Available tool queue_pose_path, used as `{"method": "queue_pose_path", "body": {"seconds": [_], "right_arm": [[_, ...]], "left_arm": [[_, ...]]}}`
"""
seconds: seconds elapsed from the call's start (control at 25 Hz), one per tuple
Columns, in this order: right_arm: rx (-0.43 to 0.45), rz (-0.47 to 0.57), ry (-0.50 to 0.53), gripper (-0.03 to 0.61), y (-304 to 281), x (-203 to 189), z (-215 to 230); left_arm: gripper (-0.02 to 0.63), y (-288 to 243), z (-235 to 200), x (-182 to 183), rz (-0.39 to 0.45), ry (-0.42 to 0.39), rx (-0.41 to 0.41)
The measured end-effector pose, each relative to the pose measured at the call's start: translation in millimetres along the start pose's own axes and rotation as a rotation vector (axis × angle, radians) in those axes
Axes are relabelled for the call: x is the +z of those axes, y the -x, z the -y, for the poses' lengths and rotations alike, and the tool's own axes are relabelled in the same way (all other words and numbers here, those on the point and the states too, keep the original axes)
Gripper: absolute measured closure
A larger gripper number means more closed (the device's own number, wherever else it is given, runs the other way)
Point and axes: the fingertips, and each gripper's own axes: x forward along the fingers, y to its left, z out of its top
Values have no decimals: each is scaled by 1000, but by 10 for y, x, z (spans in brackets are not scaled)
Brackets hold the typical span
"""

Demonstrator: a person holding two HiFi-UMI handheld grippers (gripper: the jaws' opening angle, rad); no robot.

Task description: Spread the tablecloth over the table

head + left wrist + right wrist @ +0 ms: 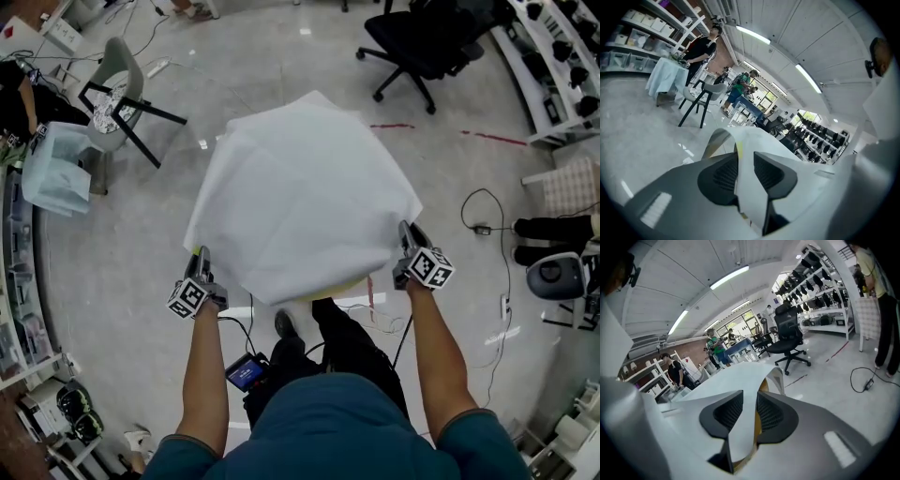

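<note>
Head view: thin white fabric tablecloth (305, 197) draped over the yellow-edged table (349, 283) at frame centre, with left gripper (202, 255) and right gripper (406, 228) at its lower edge. Left gripper view, then right gripper view: half open around the tablecloth's loose edge, pinching nothing. Seemingly the letting-go step; next, withdraw both without dragging that edge.

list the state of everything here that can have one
tablecloth: spread wide, hiding what is under it
left gripper: open, tablecloth edge between its jaws
right gripper: open, tablecloth edge between its jaws
black office chair: upright, empty
grey chair: upright
</note>
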Motion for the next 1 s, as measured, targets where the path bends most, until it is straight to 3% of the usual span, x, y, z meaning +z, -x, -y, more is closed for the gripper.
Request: {"method": "queue_pose_path", "body": {"seconds": [0.2,0.36,0.6,0.84,1.0], "right_arm": [[36,15,-102,485,242,-333,-153],[47,-15,-116,482,458,-652,-327],[137,-77,-144,469,690,-1129,-628],[129,-102,-140,469,692,-1262,-626],[144,-123,-163,461,617,-1343,-612]], "left_arm": [[506,284,-99,-695,-59,108,3],[488,465,108,-1105,-121,157,-95],[479,626,584,-1162,-136,207,-276],[497,652,625,-1144,-117,265,-302],[471,609,786,-1286,-188,246,-347]]}}
